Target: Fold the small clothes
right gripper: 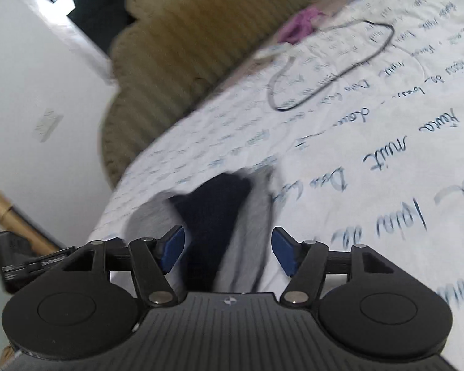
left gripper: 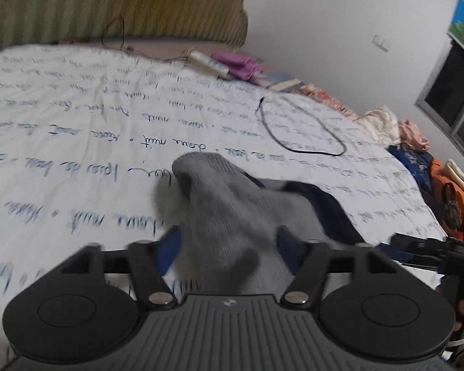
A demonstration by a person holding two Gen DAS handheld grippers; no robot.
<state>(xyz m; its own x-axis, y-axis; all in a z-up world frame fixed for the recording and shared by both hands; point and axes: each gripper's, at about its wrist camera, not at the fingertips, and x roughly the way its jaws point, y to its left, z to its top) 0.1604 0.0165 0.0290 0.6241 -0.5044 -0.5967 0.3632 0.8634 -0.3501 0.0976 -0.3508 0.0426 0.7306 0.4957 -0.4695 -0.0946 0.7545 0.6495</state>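
Both grippers stand apart, grey sock between them.
Left gripper (left gripper: 225, 247) and right gripper (right gripper: 227, 250) grip nothing; sock (left gripper: 219, 204) lies bunched on bed (left gripper: 77, 123), folding unfinished.

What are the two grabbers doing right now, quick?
Left gripper: open, with the grey sock bunched between its fingers, not pinched.
Right gripper: open, holding nothing; the dark sock lies on the bed under it.
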